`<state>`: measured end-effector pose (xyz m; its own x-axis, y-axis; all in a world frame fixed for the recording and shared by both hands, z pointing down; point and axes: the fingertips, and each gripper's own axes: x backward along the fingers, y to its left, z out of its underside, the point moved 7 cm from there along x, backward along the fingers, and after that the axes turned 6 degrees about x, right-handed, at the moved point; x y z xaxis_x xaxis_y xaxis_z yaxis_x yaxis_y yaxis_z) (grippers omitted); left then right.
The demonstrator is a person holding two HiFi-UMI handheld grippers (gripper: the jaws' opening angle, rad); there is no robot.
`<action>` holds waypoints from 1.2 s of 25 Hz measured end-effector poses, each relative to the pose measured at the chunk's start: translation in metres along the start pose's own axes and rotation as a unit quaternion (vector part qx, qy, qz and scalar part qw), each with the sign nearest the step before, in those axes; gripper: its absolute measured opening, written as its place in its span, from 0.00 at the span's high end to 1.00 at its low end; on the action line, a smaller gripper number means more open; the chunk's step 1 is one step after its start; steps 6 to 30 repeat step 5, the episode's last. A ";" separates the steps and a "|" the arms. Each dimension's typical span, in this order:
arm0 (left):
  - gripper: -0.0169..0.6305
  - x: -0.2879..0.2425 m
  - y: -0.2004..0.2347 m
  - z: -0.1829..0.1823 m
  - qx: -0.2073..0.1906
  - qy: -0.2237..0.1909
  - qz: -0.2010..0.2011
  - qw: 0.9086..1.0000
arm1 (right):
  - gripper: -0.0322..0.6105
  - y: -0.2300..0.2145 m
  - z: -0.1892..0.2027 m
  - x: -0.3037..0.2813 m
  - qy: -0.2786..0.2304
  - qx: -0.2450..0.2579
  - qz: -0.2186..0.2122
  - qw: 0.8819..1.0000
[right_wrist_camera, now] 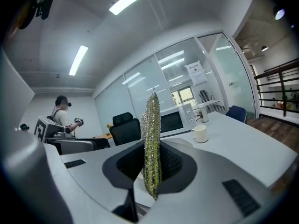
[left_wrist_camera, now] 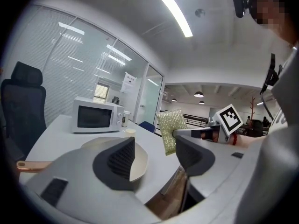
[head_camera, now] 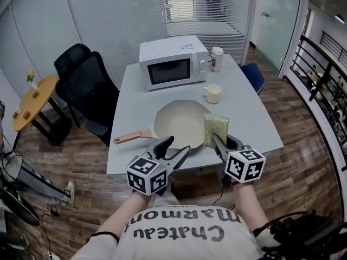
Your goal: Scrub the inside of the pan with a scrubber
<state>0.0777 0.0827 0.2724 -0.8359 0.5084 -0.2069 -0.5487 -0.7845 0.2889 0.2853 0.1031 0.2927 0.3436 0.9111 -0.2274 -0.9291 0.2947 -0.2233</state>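
Observation:
A cream pan with a wooden handle lies on the grey table, near its front edge. My right gripper is shut on a yellow-green scrubber, which stands upright at the pan's right rim. The right gripper view shows the scrubber edge-on, pinched between the pads. My left gripper hovers at the pan's front rim, open, with nothing between its jaws. In the left gripper view the pan shows behind the left pad, and the scrubber is up to the right.
A white microwave, a small white jar and a cream mug stand behind the pan. Black chairs are to the table's left, a blue chair to its right. A round wooden side table is far left.

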 end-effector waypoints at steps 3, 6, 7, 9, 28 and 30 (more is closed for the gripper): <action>0.56 0.004 -0.005 0.007 0.011 0.006 0.003 1.000 | 0.86 -0.001 0.004 0.006 0.015 0.008 0.008 1.000; 0.56 0.007 -0.006 0.011 0.026 0.006 0.003 1.000 | 0.86 -0.001 0.005 0.009 0.024 0.016 0.014 1.000; 0.56 0.007 -0.006 0.011 0.026 0.006 0.003 1.000 | 0.86 -0.001 0.005 0.009 0.024 0.016 0.014 1.000; 0.56 0.007 -0.006 0.011 0.026 0.006 0.003 1.000 | 0.86 -0.001 0.005 0.009 0.024 0.016 0.014 1.000; 0.56 0.007 -0.006 0.011 0.026 0.006 0.003 1.000 | 0.86 -0.001 0.005 0.009 0.024 0.016 0.014 1.000; 0.56 0.007 -0.006 0.011 0.026 0.006 0.003 1.000 | 0.86 -0.001 0.005 0.009 0.024 0.016 0.014 1.000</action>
